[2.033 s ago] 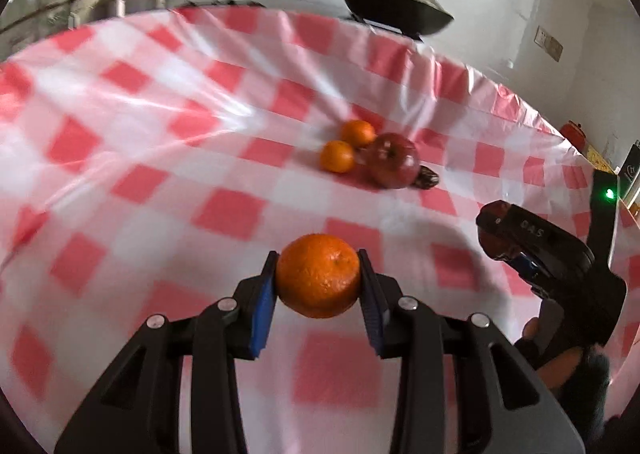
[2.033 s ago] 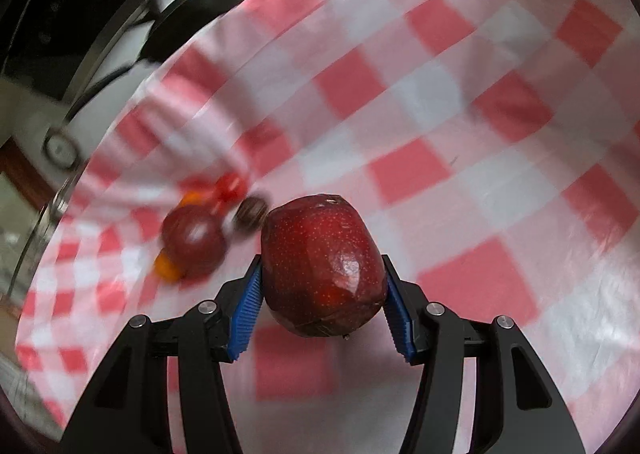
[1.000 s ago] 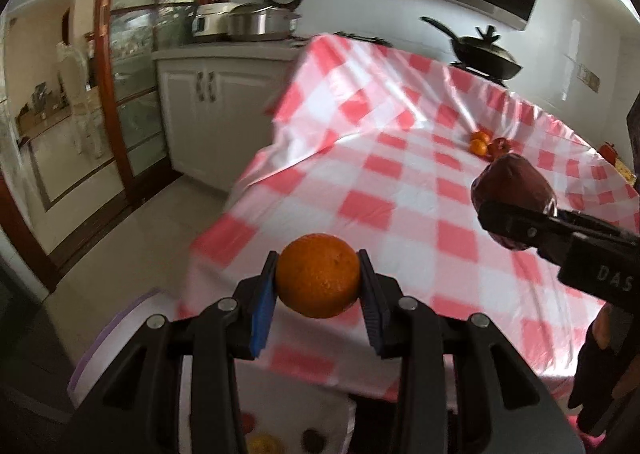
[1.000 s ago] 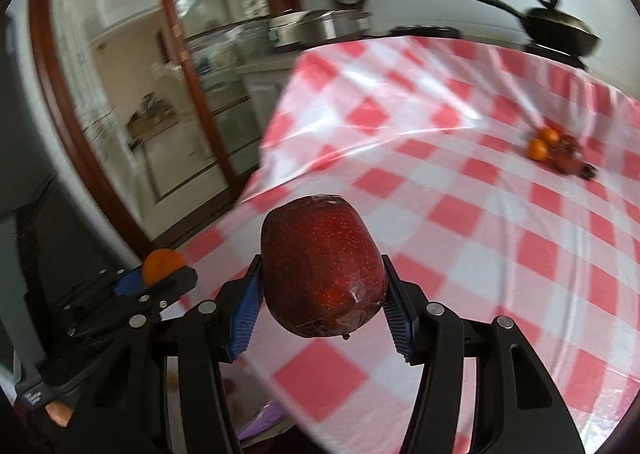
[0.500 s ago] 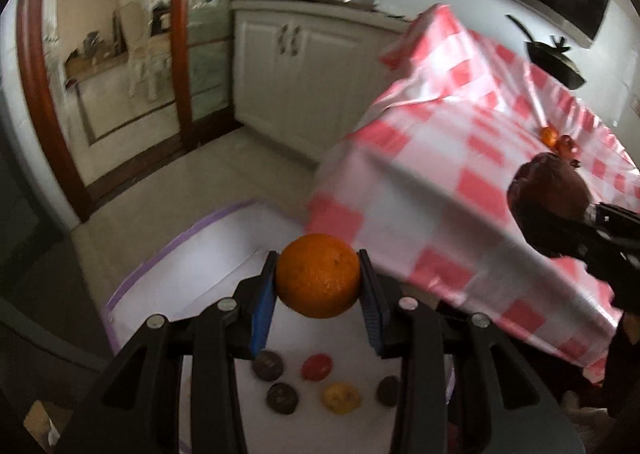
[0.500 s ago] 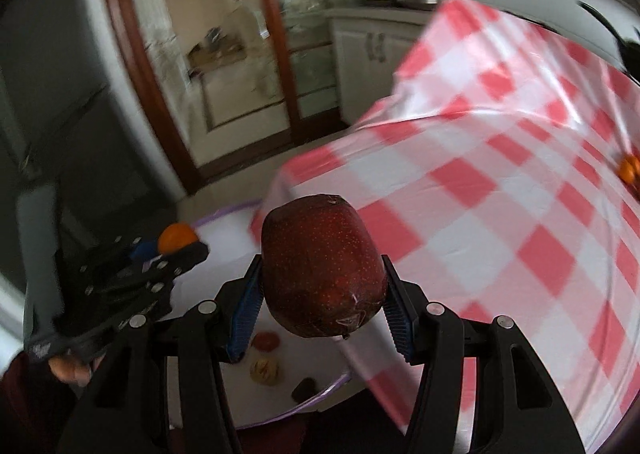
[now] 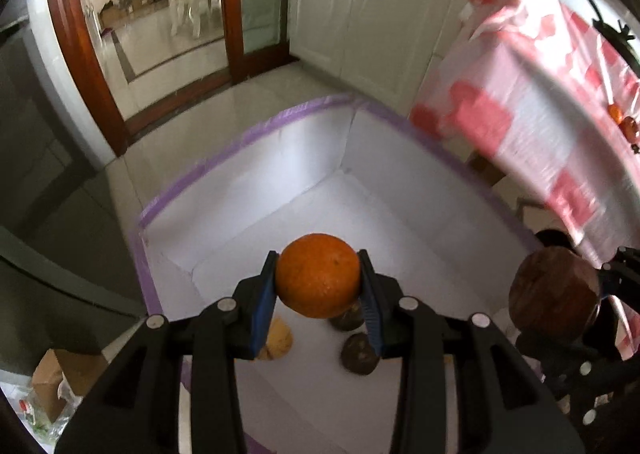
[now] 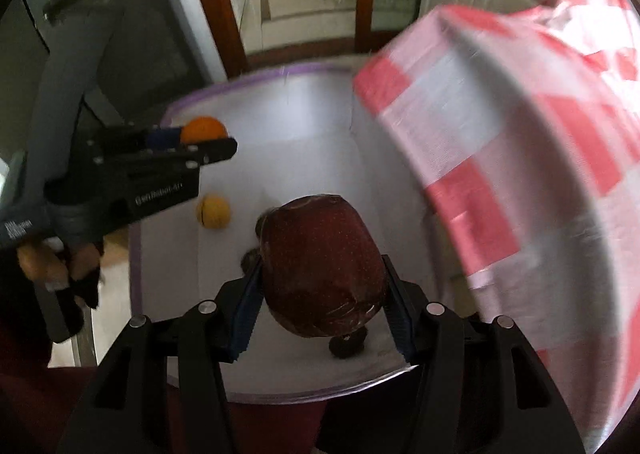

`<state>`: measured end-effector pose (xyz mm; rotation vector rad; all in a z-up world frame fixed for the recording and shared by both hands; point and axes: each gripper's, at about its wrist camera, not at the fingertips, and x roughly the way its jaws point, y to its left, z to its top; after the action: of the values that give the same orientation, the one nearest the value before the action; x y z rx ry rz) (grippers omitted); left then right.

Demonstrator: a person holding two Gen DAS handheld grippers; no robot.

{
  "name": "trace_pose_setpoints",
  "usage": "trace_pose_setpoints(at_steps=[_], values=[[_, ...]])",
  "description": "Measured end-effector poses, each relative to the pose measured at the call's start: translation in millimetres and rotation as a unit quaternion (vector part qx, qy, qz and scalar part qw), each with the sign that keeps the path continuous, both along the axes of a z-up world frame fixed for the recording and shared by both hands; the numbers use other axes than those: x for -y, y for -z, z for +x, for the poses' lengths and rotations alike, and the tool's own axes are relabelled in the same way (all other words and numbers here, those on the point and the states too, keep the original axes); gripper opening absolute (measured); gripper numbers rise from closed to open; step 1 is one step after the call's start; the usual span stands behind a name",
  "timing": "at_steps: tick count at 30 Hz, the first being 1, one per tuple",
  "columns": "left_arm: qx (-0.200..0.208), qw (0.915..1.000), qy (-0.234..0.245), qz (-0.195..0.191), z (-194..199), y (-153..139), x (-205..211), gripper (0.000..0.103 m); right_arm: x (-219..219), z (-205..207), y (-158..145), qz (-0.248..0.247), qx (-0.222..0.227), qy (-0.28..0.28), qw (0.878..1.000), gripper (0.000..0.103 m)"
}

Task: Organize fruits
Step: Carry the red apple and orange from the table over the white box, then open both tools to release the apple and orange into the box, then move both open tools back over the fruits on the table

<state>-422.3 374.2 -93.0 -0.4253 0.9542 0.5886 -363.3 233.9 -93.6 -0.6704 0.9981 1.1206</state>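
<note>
Poised over the white, purple-rimmed box (image 7: pixel 248 134) on the floor: left gripper (image 7: pixel 319 290) clamped on an orange (image 7: pixel 318 274), right gripper (image 8: pixel 322 294) clamped on a dark red apple (image 8: pixel 320 266). Each fruit pinched between blue pads, apparently for release among fruit already lying below. Checked tablecloth (image 8: pixel 520 126) alongside at right.

Orange (image 7: pixel 318 280), red apple (image 8: pixel 322 268) above box (image 7: pixel 248 134)

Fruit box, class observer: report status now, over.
Left gripper shut on orange; right gripper shut on red apple. Both above white box, small fruits inside. Nothing blocking.
</note>
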Motion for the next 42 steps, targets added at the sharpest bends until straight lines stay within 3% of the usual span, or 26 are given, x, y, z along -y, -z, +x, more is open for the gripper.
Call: trace_pose_setpoints(at_steps=[12,13,16,20,23,27,29,33,36,40,42], values=[[-0.055,0.9979,-0.009,-0.032,-0.6,35.3,-8.0,0.04,-12.7,-10.4,45.9,-0.087,0.01,-0.038,0.995,0.055],[-0.057,0.9979,-0.009,-0.031,-0.5,35.7,-7.2,0.044,-12.5,-11.6,48.8,-0.093,0.009,-0.041,0.995,0.055],[-0.058,0.998,-0.015,-0.022,-0.4,33.5,-6.1,0.069,-13.2,-15.4,50.7,-0.095,0.01,-0.049,0.994,0.055],[-0.048,0.9986,-0.021,-0.006,1.2,19.7,-2.3,0.084,-15.4,-19.6,26.7,-0.055,0.025,-0.05,0.997,0.067],[-0.039,0.9987,-0.028,0.02,3.8,3.7,0.5,0.093,-7.9,-15.0,0.1,-0.017,0.026,-0.049,0.998,0.067],[-0.01,0.9958,-0.045,0.079,9.5,-43.9,9.8,0.096,18.7,5.3,-70.9,0.089,0.031,-0.024,0.995,0.068],[0.02,0.993,-0.044,0.108,15.6,-73.1,18.7,0.101,41.4,19.7,-103.8,0.141,0.043,0.0,0.989,0.075],[0.088,0.9859,0.016,0.141,51.7,-140.3,57.3,0.101,117.0,69.1,-163.2,0.232,0.11,0.105,0.961,0.086],[0.11,0.9811,0.109,0.117,108.4,-168.2,103.2,0.101,180.0,122.0,-176.0,0.241,0.153,0.218,0.933,0.088],[0.107,0.9694,0.211,0.065,195.0,-164.6,162.6,0.101,263.4,209.7,-162.8,0.216,0.142,0.374,0.891,0.088],[0.095,0.9579,0.265,0.057,242.4,-153.7,198.4,0.101,314.5,259.0,-150.4,0.202,0.128,0.456,0.857,0.088]])
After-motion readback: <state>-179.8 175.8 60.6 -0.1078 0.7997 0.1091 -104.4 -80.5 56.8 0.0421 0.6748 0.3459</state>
